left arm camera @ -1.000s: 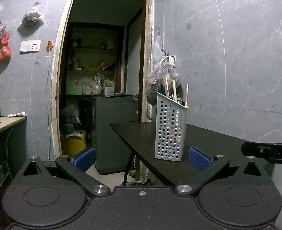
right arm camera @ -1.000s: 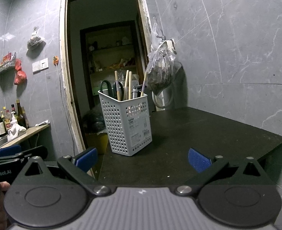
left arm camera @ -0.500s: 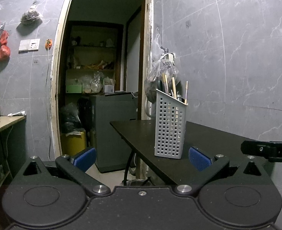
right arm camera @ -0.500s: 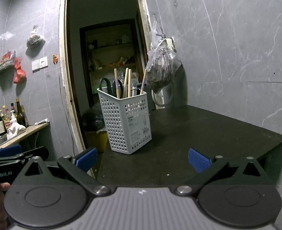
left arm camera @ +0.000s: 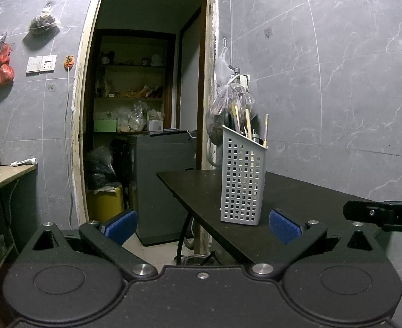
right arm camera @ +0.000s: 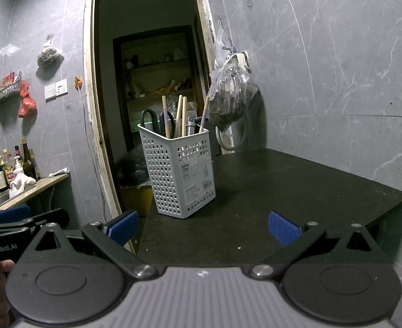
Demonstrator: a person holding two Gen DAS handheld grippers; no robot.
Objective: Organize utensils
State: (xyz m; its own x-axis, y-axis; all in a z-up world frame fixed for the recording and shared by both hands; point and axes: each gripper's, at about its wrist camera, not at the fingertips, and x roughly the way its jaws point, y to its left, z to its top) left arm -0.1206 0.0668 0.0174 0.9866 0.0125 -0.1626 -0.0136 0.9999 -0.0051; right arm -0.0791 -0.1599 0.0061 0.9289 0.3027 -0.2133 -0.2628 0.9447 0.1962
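Holder: grey perforated utensil basket [right arm camera: 181, 172], upright on black table [right arm camera: 296, 188], near its left edge | Contents: chopsticks [right arm camera: 183, 116], scissors [right arm camera: 157, 120], standing inside | Left gripper [left arm camera: 202, 222]: fingers apart, empty, short of the table | Right gripper [right arm camera: 203, 225]: fingers apart, empty, over the table's near part, basket beyond | Backdrop: doorway [right arm camera: 146, 82], bagged goods [right arm camera: 229, 101] hung on the wall

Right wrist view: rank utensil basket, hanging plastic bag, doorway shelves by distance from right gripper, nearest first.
From the right gripper:
1. utensil basket, on the black table, ahead and slightly left.
2. hanging plastic bag, on the wall hook behind the table.
3. doorway shelves, deep in the back room.
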